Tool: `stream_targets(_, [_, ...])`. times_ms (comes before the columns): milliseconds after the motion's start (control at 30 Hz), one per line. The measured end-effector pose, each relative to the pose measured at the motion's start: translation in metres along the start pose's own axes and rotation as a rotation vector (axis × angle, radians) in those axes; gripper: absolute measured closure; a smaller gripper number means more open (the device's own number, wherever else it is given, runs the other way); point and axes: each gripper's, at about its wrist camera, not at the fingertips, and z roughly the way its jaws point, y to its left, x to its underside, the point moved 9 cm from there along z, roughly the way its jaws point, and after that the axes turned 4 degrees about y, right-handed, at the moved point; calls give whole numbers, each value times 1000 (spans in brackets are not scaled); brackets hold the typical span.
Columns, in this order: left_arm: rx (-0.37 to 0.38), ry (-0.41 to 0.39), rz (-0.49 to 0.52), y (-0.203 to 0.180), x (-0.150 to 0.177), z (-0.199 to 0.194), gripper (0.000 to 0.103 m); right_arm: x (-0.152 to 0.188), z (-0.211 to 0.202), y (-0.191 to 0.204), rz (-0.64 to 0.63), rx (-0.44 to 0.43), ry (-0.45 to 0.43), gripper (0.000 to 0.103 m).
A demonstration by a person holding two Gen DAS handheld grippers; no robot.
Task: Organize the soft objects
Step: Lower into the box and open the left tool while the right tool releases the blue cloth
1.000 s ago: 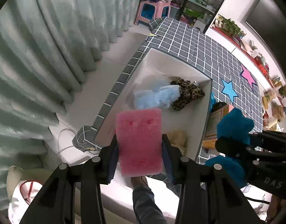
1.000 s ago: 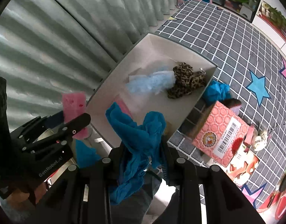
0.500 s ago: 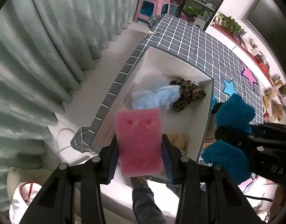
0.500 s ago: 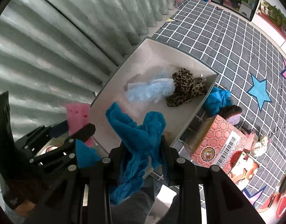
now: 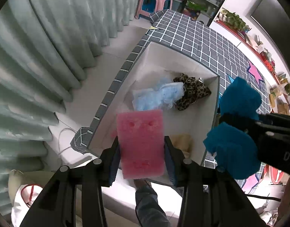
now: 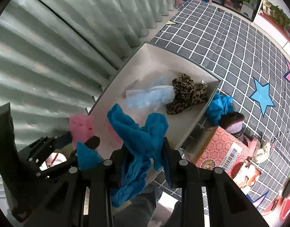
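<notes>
Left gripper (image 5: 141, 147): closed on the pink sponge (image 5: 140, 143), held above the near end of the white box (image 5: 207, 130).
Right gripper (image 6: 145, 151): clamped tight on a teal cloth (image 6: 139, 138), which hangs loose over the box's near edge.
Already inside: pale blue gauze (image 5: 158, 95) and a leopard scrunchie (image 5: 191, 90), at the far end.
Risk, sponge: I think it may bounce out or drop on the floor beside the curtain (image 5: 40, 47) if released off centre.
Risk, cloth: its trailing end may catch the box wall, or the two grippers may collide.

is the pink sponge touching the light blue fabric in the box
Apart. The right wrist view shows the pink sponge held in the left tongs outside the white box, clear of the light blue fabric.
</notes>
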Motion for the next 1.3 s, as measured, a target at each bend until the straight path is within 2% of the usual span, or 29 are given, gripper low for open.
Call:
stream_targets(500, [-6,28,21,-3,-1,19,56,-11,17,1,11,17,26,71])
stream_targets(567, [-3,28,22,-3,-2,19,52,-11,17,1,12,17,28,71])
stream_targets(633, [-20,25,10,0,-2,19,32,-11,17,2,10,15,32,71])
stream_targets(700, [-33,15,2,1,-4,18,23,-12,16,2,7,17,29,61])
stream_targets(733, [-34,17,0,2,-4,18,23,-12,15,2,6,18,27,57])
stream_targets(867, [-31,17,-10,5,-5,20,18,-13,15,1,4,20,27,56])
stream_targets(933, [-19,9,-32,6,-6,20,11,-14,14,1,3,23,26,50])
stream_targets(967, [-8,6,-44,7,-7,19,7,-14,14,0,4,25,25,32])
stream_targets(1000, [11,7,-57,7,-7,19,4,-14,13,-1,6,29,22,18])
stream_targets(1133, [11,17,-71,8,-7,19,0,-15,10,-3,10,35,9,17])
stream_targets(1167, [10,14,-73,8,-7,19,0,-15,9,-4,7,41,7,15])
stream_targets(1200, [11,13,-75,8,-8,18,0,-15,8,-5,4,49,4,0])
stream_targets(1300, [10,10,-73,7,-8,17,0,-14,6,-6,3,54,-9,0])
